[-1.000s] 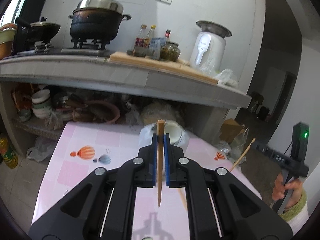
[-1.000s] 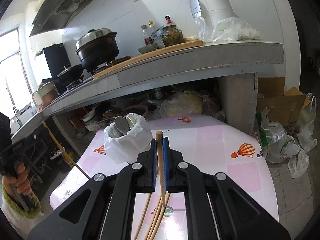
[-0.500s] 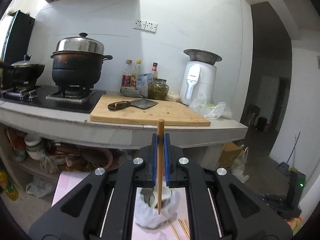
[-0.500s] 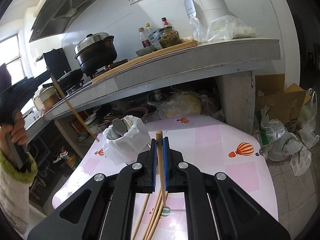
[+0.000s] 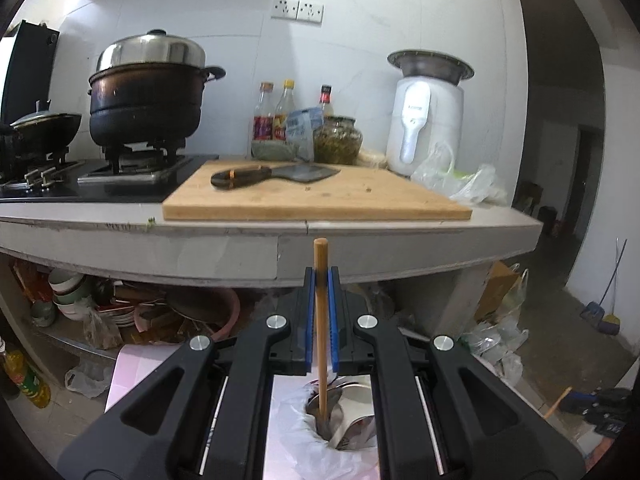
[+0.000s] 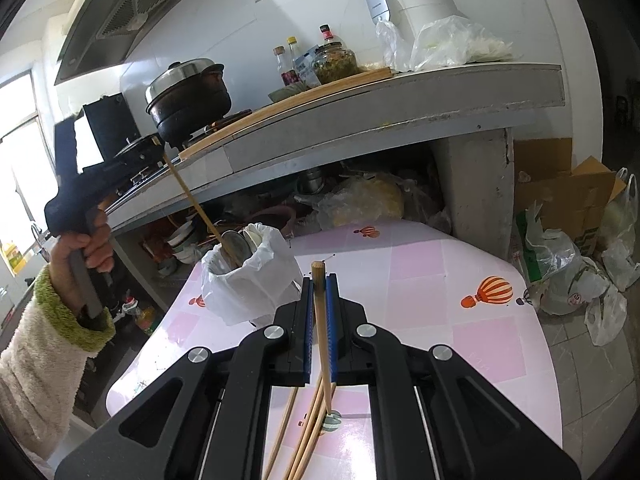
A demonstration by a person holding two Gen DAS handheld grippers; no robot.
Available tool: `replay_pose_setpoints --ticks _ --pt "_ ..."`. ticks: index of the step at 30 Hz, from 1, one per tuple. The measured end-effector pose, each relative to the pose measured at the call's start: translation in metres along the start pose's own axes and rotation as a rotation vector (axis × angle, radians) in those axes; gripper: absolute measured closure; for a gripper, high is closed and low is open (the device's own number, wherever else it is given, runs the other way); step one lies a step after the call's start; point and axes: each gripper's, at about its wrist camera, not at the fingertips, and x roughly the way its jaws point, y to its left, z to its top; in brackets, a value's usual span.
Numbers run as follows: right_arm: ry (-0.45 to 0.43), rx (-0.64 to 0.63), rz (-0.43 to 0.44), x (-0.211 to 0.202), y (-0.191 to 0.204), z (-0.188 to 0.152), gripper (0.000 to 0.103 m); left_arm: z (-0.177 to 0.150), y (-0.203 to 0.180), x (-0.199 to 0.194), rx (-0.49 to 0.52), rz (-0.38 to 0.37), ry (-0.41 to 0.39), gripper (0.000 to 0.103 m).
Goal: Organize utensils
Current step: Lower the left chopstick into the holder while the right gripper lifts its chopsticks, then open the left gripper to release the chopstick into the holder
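- The left gripper [image 5: 321, 312] is closed on one wooden chopstick [image 5: 320, 320], which it holds almost upright. The low tip is already inside the mouth of the utensil cup [image 5: 352, 420], a container lined with a white plastic bag, where metal spoons [image 5: 356, 400] stand.
- From the right side I see the same chopstick slanting from the left gripper [image 6: 154, 146] down into the cup [image 6: 248, 276], so I judge this one is nearly delivered but not yet released.
- The right gripper [image 6: 320, 320] is closed on a second chopstick [image 6: 322, 340], its low end near the pink table [image 6: 460, 300].
- Several loose chopsticks [image 6: 304, 436] lie on the table below it, just beside that tip.
- I think the task is only partly done: one stick is going in, one waits in the grip, and the loose ones remain.
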Motion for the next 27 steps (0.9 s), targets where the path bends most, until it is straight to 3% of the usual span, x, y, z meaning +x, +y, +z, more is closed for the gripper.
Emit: replay_pose_setpoints --ticks 13,23,27 --pt "0.015 0.01 0.002 0.006 -0.002 0.001 0.097 -0.04 0.008 0.038 0.003 -0.003 0.106 0.097" --pt "0.016 0.009 0.001 0.005 -0.001 0.001 0.097 -0.066 0.008 0.061 0.025 0.032 0.218 0.097" --pt "0.014 0.007 -0.001 0.005 -0.001 0.001 0.097 -0.071 0.01 0.064 0.037 0.06 0.224 0.097"
